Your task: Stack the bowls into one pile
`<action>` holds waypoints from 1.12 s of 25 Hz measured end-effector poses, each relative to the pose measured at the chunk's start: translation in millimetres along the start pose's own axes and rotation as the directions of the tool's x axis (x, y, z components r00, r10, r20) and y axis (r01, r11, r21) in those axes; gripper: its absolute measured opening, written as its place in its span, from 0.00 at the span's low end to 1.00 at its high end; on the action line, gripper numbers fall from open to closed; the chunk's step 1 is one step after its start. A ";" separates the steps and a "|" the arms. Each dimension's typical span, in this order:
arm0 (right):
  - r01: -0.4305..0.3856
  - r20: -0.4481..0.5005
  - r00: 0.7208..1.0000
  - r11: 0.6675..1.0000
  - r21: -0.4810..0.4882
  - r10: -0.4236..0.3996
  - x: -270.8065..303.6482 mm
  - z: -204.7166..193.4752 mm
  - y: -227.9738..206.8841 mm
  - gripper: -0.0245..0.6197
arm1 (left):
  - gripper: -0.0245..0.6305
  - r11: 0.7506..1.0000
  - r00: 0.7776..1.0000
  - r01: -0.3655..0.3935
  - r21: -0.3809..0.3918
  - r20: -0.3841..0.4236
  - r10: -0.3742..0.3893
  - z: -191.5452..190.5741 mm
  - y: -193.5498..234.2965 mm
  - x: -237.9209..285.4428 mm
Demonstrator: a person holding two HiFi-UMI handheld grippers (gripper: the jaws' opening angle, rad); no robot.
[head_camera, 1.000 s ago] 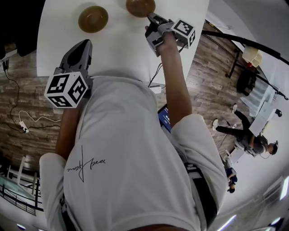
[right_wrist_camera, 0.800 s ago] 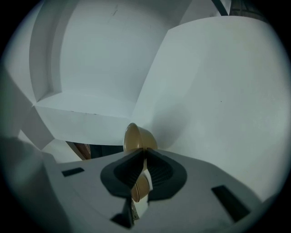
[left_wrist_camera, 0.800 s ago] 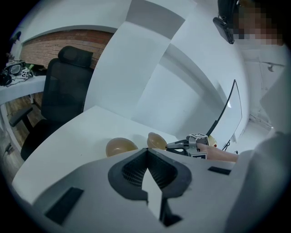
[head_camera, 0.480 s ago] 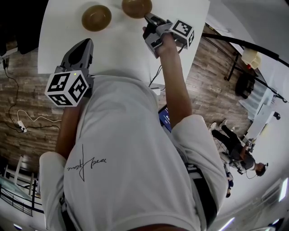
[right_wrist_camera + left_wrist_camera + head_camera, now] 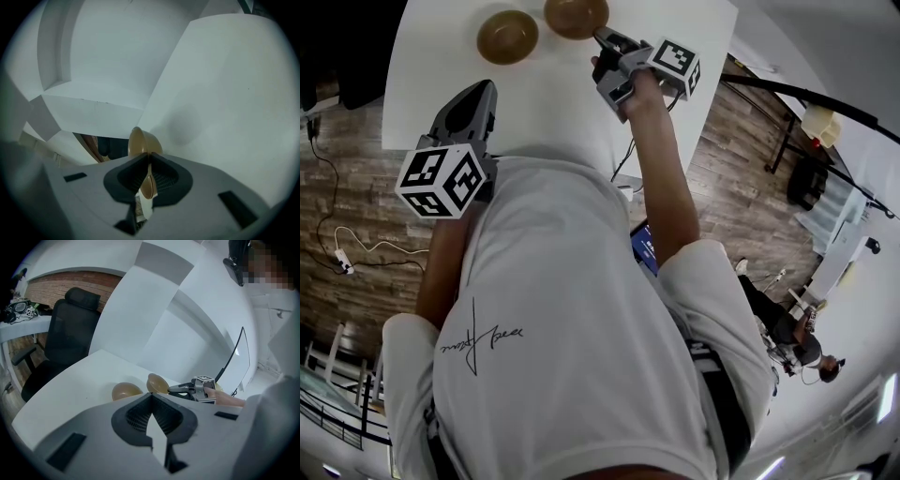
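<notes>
Two brown bowls are on view at the far side of the white table (image 5: pixel 546 105). One bowl (image 5: pixel 507 36) rests on the table. The other bowl (image 5: pixel 575 15) is tilted and held just to its right, with my right gripper (image 5: pixel 602 37) shut on its rim. In the right gripper view this held bowl (image 5: pixel 142 140) stands on edge, its rim pinched between the jaws of the right gripper (image 5: pixel 149 158). My left gripper (image 5: pixel 479 90) hovers over the table's near part, shut and holding nothing. In the left gripper view the resting bowl (image 5: pixel 126 391) and the held bowl (image 5: pixel 157 383) lie beyond the left gripper (image 5: pixel 150 397).
A black office chair (image 5: pixel 70 331) stands at the table's left side. A thin monitor (image 5: pixel 237 363) is at the far right. Cables (image 5: pixel 349 251) trail over the wooden floor to the left. A person (image 5: pixel 795 328) and furniture are far off to the right.
My right gripper has carried its bowl leftward, closer to the bowl resting on the table. The left gripper has barely moved.
</notes>
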State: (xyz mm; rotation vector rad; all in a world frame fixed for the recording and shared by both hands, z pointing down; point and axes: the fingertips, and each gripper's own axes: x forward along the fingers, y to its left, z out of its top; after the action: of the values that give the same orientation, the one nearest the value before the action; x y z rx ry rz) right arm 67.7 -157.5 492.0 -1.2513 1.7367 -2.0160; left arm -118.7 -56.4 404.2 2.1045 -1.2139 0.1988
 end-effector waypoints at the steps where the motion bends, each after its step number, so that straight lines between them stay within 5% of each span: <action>1: -0.001 -0.004 1.000 1.000 -0.004 0.001 0.8 -1.4 1.8 0.09 | 0.03 1.000 1.000 0.000 -0.002 0.001 0.000 0.0 0.3 -0.2; 28: -0.058 -0.141 0.989 0.992 -0.113 0.042 21.2 -25.8 30.2 0.09 | 0.03 1.000 1.000 -0.002 -0.023 0.000 0.002 -4.5 -19.2 20.5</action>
State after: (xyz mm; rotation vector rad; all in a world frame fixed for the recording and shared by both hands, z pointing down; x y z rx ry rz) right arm 25.6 -161.2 476.2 -1.1116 1.9554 -2.0432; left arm -90.9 -61.8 407.4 2.0830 -1.2128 0.1851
